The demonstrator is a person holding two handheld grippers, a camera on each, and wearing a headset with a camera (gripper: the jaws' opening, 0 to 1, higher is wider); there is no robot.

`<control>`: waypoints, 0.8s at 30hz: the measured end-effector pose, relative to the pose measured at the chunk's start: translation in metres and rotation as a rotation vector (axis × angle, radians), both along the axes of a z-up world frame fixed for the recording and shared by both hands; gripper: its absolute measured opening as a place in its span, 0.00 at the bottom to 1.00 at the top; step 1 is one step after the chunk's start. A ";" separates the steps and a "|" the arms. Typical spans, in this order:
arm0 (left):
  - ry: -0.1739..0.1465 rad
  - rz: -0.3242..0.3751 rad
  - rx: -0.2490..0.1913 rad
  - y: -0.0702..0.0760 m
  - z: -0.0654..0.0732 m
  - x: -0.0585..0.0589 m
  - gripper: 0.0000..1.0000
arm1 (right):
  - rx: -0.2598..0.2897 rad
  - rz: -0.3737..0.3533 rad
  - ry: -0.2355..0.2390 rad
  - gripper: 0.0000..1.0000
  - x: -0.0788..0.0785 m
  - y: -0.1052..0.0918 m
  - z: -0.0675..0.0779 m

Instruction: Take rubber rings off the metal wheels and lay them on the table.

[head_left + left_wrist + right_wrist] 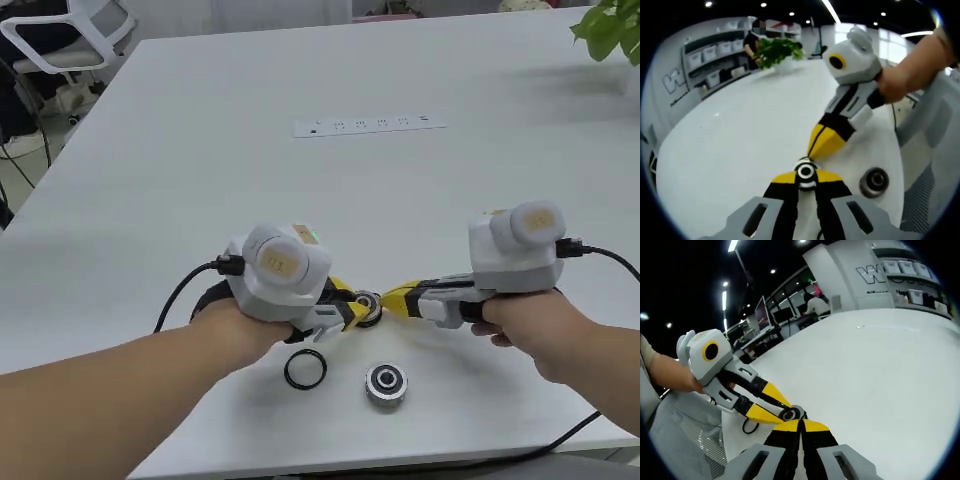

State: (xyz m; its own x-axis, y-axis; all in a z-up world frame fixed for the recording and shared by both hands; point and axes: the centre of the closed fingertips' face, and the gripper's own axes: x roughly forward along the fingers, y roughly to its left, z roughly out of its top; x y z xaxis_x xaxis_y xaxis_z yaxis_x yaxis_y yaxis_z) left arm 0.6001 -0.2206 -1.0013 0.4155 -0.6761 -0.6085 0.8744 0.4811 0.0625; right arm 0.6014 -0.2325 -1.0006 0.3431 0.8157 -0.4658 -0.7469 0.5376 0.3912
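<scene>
1. White table point(200, 180), mostly bare. The held wheel point(805, 171) hangs just above its near part, between the two grippers.
2. Left gripper point(350, 312) is clamped on that wheel, one jaw on either side. Right gripper point(392, 298) has its jaws pressed together with the tips touching the wheel's edge. Can't tell if they've nipped any rubber.
3. The step looks like peeling this wheel's ring. Hold the left rigid, work one right tip under the rubber lip, then pull off along the axle line. A sideways pull would likely twist the wheel out of the clamp.
4. Rubber should stretch, then let go with a flick. Work low over the table so it drops close by.
5. Loose ring point(305, 369) lies flat just nearer you than the held wheel. Second wheel point(385, 382) sits beside it, not touching, and looks to wear its rubber.
6. Near edge is close behind those two. Lay the next ring forward of them, not toward you.
7. Lots of open room ahead, up to the strip point(368, 125). Plant point(610, 30) is at the far right, well apart.
8. Cable point(590, 430) trails over the near right edge, so don't snag it when you swing right.
</scene>
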 end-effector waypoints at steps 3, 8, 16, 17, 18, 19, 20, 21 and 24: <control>-0.001 0.003 0.000 0.000 0.000 0.000 0.12 | 0.000 0.002 0.002 0.00 0.000 0.000 0.000; -0.004 0.002 0.003 0.000 0.000 0.000 0.12 | 0.006 0.009 0.008 0.00 -0.001 0.003 0.002; -0.006 -0.003 0.007 -0.001 0.000 0.000 0.12 | 0.024 0.055 -0.001 0.00 -0.005 0.014 0.006; -0.006 -0.003 0.007 0.000 0.000 0.000 0.12 | 0.032 0.062 0.010 0.00 -0.007 0.017 0.007; -0.008 -0.003 0.007 0.000 0.000 0.000 0.12 | 0.051 0.079 -0.011 0.00 -0.007 0.020 0.011; -0.007 -0.002 0.004 -0.001 0.000 0.000 0.12 | 0.041 0.080 -0.008 0.00 -0.007 0.020 0.012; -0.007 -0.001 0.003 -0.001 0.000 0.000 0.12 | 0.027 0.089 -0.015 0.00 -0.007 0.020 0.011; -0.006 0.000 0.000 0.000 0.000 0.000 0.12 | 0.028 0.087 -0.012 0.00 -0.006 0.019 0.010; -0.010 -0.001 0.002 -0.001 0.000 0.000 0.12 | 0.021 0.078 -0.014 0.00 -0.006 0.016 0.006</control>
